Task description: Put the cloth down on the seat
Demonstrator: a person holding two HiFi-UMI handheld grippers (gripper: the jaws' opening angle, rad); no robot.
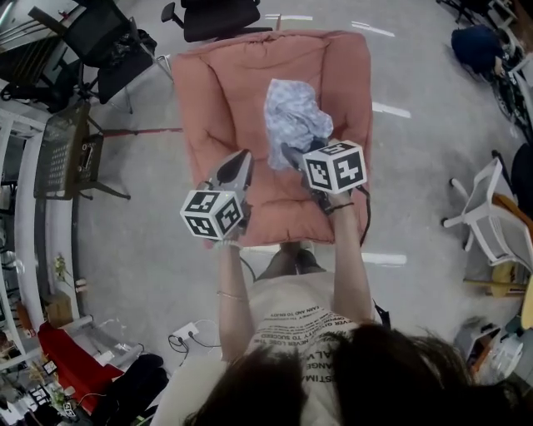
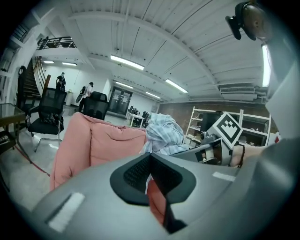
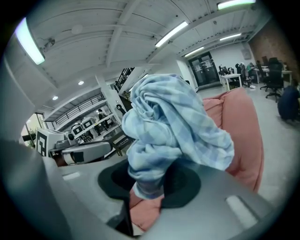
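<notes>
A crumpled light-blue checked cloth (image 1: 291,116) hangs bunched over the pink cushioned seat (image 1: 225,83). My right gripper (image 1: 293,156) is shut on the cloth's lower end. In the right gripper view the cloth (image 3: 173,131) rises from between the jaws of my right gripper (image 3: 147,187) and hides most of the seat (image 3: 239,131) behind it. My left gripper (image 1: 240,162) hovers over the seat's front left, its jaws together with nothing in them. In the left gripper view, past the shut left gripper (image 2: 149,161), are the seat (image 2: 93,145), the cloth (image 2: 164,133) and the right gripper (image 2: 211,150).
Black office chairs (image 1: 221,17) stand behind the seat and at the back left (image 1: 108,42). A small mesh-top table (image 1: 67,150) is to the left, a white chair (image 1: 483,216) to the right. The person's feet (image 1: 287,262) are at the seat's front edge.
</notes>
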